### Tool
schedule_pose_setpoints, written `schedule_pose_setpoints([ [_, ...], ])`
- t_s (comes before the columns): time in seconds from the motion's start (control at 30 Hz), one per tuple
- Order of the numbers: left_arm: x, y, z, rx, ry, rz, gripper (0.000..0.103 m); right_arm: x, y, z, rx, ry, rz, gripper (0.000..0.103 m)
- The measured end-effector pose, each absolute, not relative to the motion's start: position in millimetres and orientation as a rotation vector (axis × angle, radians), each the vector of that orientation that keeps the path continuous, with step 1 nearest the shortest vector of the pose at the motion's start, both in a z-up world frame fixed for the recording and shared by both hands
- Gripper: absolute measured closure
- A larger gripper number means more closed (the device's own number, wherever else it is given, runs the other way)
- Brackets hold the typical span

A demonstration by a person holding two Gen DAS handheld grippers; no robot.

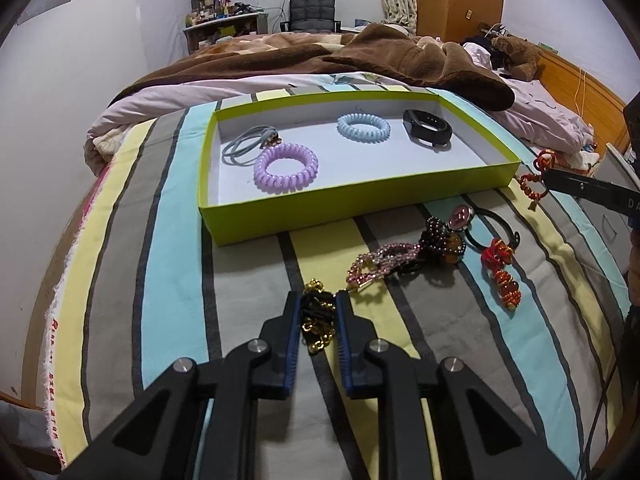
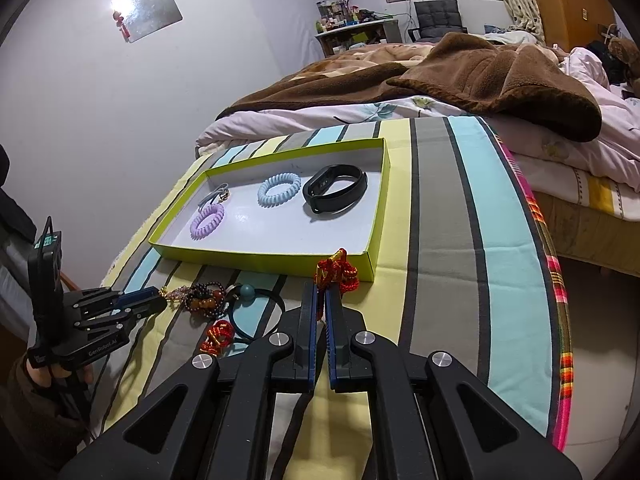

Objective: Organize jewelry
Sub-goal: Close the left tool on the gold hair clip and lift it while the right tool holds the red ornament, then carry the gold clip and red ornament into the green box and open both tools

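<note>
A lime-green tray (image 1: 352, 196) (image 2: 376, 236) lies on the striped bedspread. It holds a purple coil hair tie (image 1: 286, 167), a blue coil hair tie (image 1: 363, 127), a black wristband (image 1: 427, 126) and a grey cord (image 1: 244, 145). My left gripper (image 1: 318, 312) is around a black and gold chain (image 1: 316, 320), its jaws close on it. My right gripper (image 2: 322, 292) is shut on a red knotted cord bracelet (image 2: 336, 272), held just in front of the tray's near wall. A pink bead bracelet (image 1: 380, 264), dark bead bracelet (image 1: 442, 242), black hair band (image 1: 492, 228) and red charm (image 1: 504, 276) lie loose.
A brown blanket (image 1: 360, 56) and pale quilt (image 1: 168, 100) are heaped behind the tray. The bedspread's edge (image 2: 556, 280) drops to the floor at the right. A desk and chair (image 1: 312, 14) stand at the far wall.
</note>
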State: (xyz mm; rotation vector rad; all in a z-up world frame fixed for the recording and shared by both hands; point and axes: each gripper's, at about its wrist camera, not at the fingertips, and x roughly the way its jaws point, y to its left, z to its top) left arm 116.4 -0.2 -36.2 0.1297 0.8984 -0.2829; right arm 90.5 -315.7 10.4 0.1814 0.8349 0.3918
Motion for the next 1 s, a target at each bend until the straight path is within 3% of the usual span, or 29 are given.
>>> schedule_pose_setpoints([
  [0.63,125.9,3.6,4.3,0.076,0.828,-0.331,0.086,94.5,-306.4,32.0,0.189,0.793,0.415,0.099],
  [1.0,176.2,-7.8,14.2,0.074,0.820,-0.345,0.085,124.8,-289.6,33.5,0.164,0.811,0.421,0.099],
])
